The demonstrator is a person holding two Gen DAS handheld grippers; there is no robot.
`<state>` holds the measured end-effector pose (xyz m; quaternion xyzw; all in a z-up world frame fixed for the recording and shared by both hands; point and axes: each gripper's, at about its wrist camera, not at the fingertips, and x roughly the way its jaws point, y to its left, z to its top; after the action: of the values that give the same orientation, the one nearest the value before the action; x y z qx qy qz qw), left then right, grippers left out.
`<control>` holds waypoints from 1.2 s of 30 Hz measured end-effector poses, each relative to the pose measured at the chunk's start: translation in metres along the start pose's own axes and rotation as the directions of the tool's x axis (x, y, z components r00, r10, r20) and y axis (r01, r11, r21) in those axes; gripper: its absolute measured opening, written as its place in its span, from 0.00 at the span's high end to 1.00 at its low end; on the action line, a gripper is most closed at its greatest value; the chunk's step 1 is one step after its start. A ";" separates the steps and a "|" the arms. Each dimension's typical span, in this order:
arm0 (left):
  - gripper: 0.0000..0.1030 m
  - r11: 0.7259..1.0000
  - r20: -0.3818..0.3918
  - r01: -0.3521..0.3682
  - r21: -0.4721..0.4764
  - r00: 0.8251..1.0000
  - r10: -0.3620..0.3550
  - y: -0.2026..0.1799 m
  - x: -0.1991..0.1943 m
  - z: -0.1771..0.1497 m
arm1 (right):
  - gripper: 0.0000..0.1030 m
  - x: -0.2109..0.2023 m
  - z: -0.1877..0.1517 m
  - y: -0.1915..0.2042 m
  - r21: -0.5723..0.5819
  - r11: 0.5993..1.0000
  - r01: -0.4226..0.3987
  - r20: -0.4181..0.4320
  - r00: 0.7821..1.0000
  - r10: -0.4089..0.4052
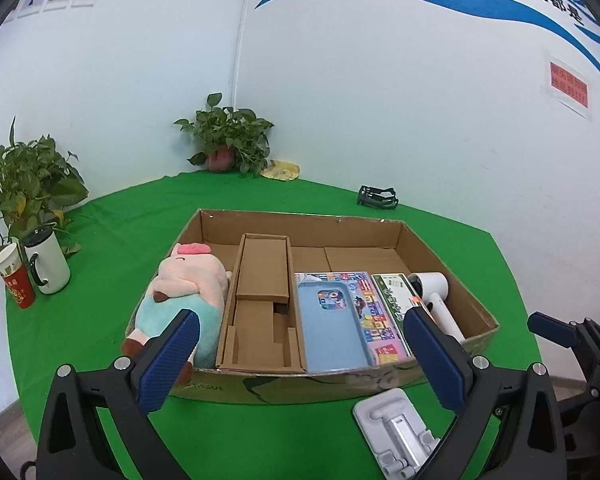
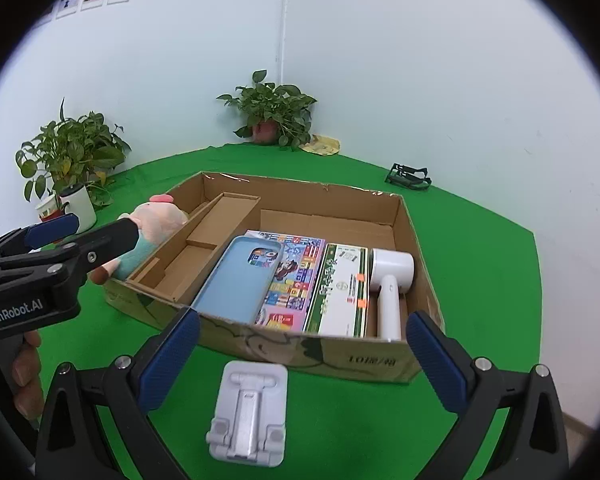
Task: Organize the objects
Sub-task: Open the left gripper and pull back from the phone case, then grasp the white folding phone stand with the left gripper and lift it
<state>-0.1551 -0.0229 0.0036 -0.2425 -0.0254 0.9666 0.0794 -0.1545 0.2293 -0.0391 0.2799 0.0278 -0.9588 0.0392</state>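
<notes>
Both claws spread wide, empty: left gripper [image 1: 300, 354], right gripper [image 2: 304, 354]. Phone stand [image 2: 249, 414] lies on the green cloth [image 2: 340, 432] before the box [image 2: 328, 356]; only the right view shows a hand [image 2: 26, 376].

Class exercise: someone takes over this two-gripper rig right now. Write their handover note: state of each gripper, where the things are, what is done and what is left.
Left gripper: open, empty. Right gripper: open, empty.

Inside the cardboard box, from left to right: plush pig, cardboard insert, blue phone case lying on the colourful book, green-and-white box, white hair dryer.

Left out: white folding phone stand on the green table, just in front of the box, between the right gripper's fingers. Probably the next thing to pack.

Mugs, plants and a black frame at the table's far edge look untouched.
</notes>
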 end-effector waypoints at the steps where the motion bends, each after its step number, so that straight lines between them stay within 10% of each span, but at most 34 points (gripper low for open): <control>1: 0.00 1.000 -0.003 0.001 0.007 1.000 -0.001 -0.001 -0.003 -0.002 | 0.01 -0.003 -0.002 0.001 0.005 1.000 -0.005 -0.009 1.000 0.005; 21: 0.00 0.996 -0.207 0.094 0.007 0.974 -0.090 -0.009 0.014 -0.019 | 0.01 -0.005 -0.031 0.012 -0.012 0.985 -0.170 -0.055 0.984 0.169; 30: 0.00 0.936 -0.422 0.305 -0.175 0.836 -0.351 -0.009 0.063 -0.053 | 0.01 0.030 -0.064 0.021 0.030 0.955 -0.295 -0.232 0.927 0.294; 36: 0.05 0.892 -0.509 0.348 -0.288 0.733 -0.451 -0.011 0.098 -0.078 | 0.01 0.045 -0.070 0.020 0.045 0.961 -0.273 -0.259 0.926 0.275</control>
<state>-0.2023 0.0048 -0.1094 -0.5112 -0.1362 0.8050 0.2683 -0.1534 0.2122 -0.1232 0.4058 -0.0106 -0.8984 0.1674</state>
